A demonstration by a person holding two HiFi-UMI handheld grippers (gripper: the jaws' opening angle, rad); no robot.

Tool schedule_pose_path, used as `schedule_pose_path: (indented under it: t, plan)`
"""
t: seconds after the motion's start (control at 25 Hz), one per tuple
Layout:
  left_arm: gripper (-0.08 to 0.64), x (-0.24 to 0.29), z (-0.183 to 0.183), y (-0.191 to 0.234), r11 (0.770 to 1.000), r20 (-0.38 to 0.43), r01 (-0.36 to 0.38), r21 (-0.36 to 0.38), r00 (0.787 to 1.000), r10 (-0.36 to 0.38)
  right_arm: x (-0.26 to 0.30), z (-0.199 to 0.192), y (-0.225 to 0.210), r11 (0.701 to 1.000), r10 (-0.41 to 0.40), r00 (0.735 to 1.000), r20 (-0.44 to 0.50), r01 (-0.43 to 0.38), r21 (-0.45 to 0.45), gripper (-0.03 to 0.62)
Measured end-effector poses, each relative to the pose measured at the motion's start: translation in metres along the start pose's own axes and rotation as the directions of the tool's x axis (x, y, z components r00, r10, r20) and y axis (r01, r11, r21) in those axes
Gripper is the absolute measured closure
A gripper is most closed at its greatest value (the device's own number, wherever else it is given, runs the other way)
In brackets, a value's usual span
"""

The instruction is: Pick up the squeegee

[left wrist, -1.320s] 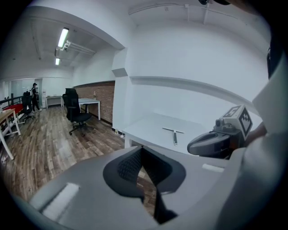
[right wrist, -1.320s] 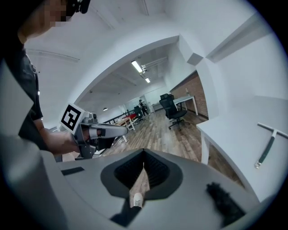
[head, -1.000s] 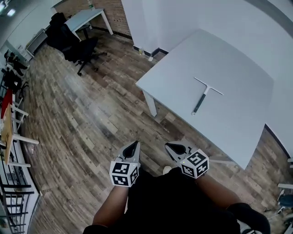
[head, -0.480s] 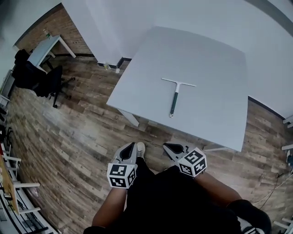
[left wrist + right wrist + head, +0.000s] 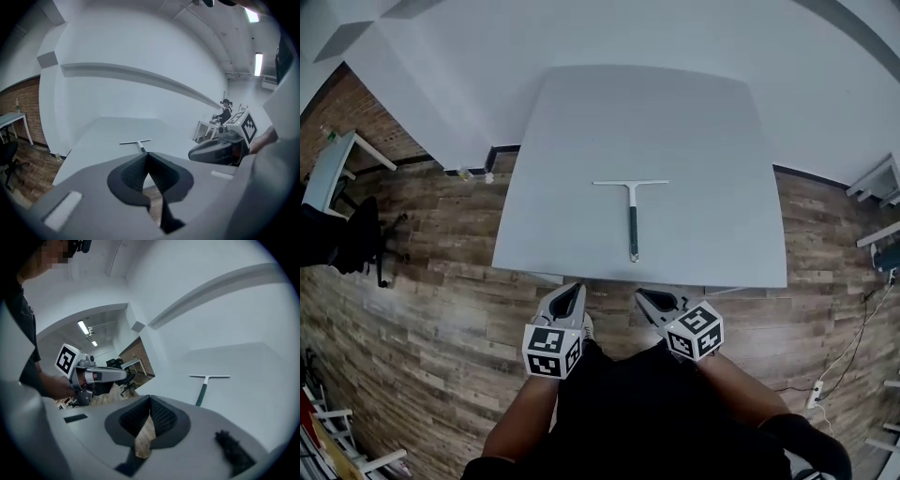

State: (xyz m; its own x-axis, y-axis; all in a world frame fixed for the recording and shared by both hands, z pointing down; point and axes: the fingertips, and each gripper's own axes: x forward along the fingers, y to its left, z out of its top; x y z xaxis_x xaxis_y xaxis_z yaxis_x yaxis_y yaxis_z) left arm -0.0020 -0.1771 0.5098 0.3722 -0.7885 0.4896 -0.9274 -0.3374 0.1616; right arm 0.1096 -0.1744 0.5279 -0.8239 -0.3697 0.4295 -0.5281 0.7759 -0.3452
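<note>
The squeegee (image 5: pixel 632 220) lies flat near the middle of a white table (image 5: pixel 675 112), its blade on the far side and its dark green handle pointing toward me. Both grippers hover over the wood floor just short of the table's near edge, apart from the squeegee. My left gripper (image 5: pixel 574 288) is shut and empty; it looks along the table at the squeegee (image 5: pixel 136 141). My right gripper (image 5: pixel 643 295) is also shut with nothing in it, and the squeegee (image 5: pixel 205 383) lies ahead of it, slightly to the right.
Wood plank floor surrounds the table, which stands against a white wall. A desk (image 5: pixel 333 164) and a black office chair (image 5: pixel 347 239) stand at far left by a brick wall. White racks (image 5: pixel 877 178) and cables (image 5: pixel 853 347) sit at right.
The view has swung round: the table and squeegee, earlier off to the upper right, now lie straight ahead and closer. Both grippers stay shut, side by side.
</note>
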Motion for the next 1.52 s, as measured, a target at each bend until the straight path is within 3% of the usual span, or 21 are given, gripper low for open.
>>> schedule_pose_path:
  t: [0.32,0.84,1.2,1.52]
  plan:
    - [0.554,0.032,0.017,0.03,0.985,-0.037,0.166,0.043,0.986,-0.165,0.033,0.025,-0.007,0.987,-0.144,0.989,0.032,0.141,0.075,0.588]
    - [0.554,0.054,0.028,0.085,0.937,-0.066,0.318,0.143,0.948,-0.312,0.071,0.048,-0.029,0.931,-0.352,0.934,0.056,0.343,0.12,0.588]
    - [0.554,0.067,0.022,0.096,0.934,-0.083,0.328,0.144,0.944,-0.319,0.063,0.058,-0.051,0.901,-0.427,0.904,0.037,0.421,0.106,0.588]
    - [0.554,0.093,0.028,0.089,0.958,-0.062,0.277,0.08,0.96,-0.272,0.068,0.062,-0.084,0.917,-0.393,0.919,-0.001,0.392,0.073,0.588]
